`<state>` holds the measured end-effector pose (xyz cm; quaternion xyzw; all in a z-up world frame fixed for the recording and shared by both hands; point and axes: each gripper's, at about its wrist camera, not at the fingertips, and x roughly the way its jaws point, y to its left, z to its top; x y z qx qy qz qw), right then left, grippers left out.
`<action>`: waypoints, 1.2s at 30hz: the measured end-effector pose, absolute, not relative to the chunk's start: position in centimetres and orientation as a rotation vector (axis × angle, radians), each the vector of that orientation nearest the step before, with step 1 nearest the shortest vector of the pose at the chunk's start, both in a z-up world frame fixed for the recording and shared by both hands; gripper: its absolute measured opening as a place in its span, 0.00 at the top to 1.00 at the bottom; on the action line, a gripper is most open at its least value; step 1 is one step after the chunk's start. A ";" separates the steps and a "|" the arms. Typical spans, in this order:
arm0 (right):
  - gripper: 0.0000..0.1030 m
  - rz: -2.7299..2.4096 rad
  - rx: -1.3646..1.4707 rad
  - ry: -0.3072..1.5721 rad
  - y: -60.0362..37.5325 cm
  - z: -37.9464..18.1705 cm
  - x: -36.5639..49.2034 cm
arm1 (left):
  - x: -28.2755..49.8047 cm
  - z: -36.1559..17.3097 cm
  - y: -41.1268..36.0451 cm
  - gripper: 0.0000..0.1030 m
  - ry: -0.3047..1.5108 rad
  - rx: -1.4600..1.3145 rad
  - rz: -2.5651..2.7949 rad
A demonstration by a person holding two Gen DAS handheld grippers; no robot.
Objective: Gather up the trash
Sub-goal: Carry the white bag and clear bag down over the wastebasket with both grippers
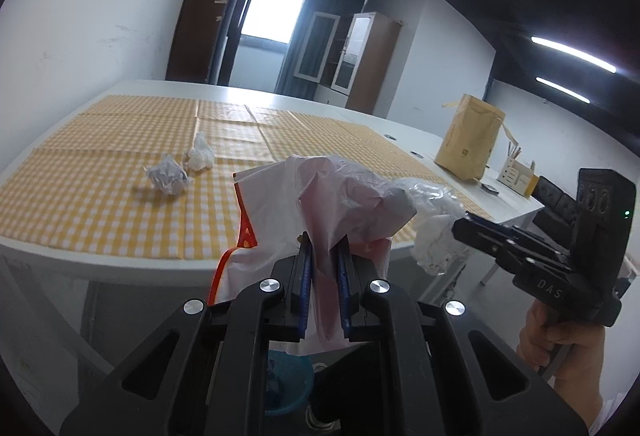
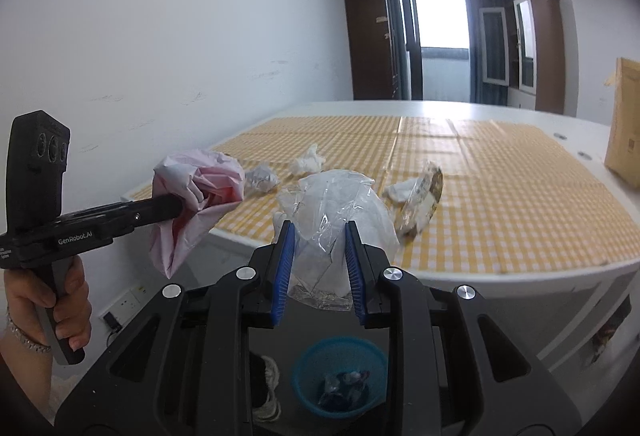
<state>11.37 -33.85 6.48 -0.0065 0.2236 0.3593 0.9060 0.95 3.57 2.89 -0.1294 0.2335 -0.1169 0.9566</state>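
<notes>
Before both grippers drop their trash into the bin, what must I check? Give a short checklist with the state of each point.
1. Left gripper clamps the pink and white plastic bag: ok.
2. Right gripper holds the clear crinkled plastic wrap: ok.
3. Round blue plastic bin lies below the right gripper: ok.
4. Bin below the left gripper's bag: cannot tell, mostly hidden.
5. Table trash all collected: not ok; a crumpled white paper ball remains on the yellow checked tablecloth.
</notes>
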 end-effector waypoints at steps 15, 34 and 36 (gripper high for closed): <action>0.77 0.768 -0.030 0.655 -34.2 -1.4 9.6 | -0.8 -5.2 2.6 0.90 0.615 -0.289 -0.267; 0.77 0.702 -0.017 0.984 -30.4 -16.1 16.4 | 5.6 -19.1 4.9 0.91 0.862 -0.436 -0.225; 0.77 0.702 0.010 1.027 -30.3 -17.9 17.1 | 5.9 -20.2 4.9 0.91 0.877 -0.444 -0.216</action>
